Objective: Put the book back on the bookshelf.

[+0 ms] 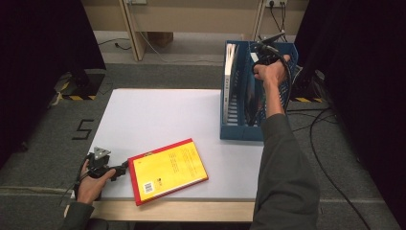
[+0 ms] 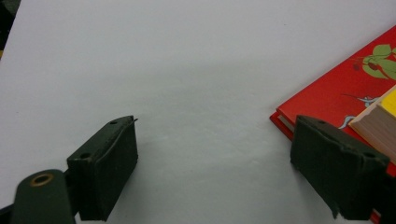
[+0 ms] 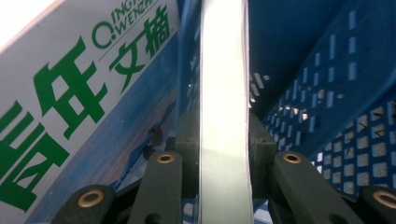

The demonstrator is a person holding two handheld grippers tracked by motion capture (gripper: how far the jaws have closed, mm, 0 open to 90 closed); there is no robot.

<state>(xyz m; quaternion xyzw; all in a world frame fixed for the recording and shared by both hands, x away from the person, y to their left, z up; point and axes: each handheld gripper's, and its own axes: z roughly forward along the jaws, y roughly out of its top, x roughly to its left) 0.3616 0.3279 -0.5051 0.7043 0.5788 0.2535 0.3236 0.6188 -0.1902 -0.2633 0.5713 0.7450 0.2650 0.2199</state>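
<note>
The right tool (image 1: 262, 53) is inside the blue file rack (image 1: 229, 130), which stands at the far right corner of the white bench (image 1: 153, 117). Its jaws pinch the thin edge of a book (image 3: 223, 93) that stands upright in the rack; in the right gripper view the pale edge runs straight up between the two black jaws, pads against both faces. Just beside it on the left of that view leans a magazine (image 3: 70, 102) with a white and blue cover, printed with large green Chinese characters and the Latin letters "QING" and "WENZH", cut off at the frame. On the other side rises the rack's perforated blue wall. In the high view another white-spined volume (image 1: 230, 72) stands against the rack's left wall, well apart from the held book.

The left tool (image 1: 125, 168) lies low at the near left corner of the bench, its jaws spread wide with only bare bench between them. One jaw sits just beside the corner of a red and yellow book (image 1: 168, 170) lying flat near the front edge; whether it touches I cannot tell. That book shows a barcode on its yellow cover and a green leaf drawing on the red part (image 2: 336, 93)
</note>
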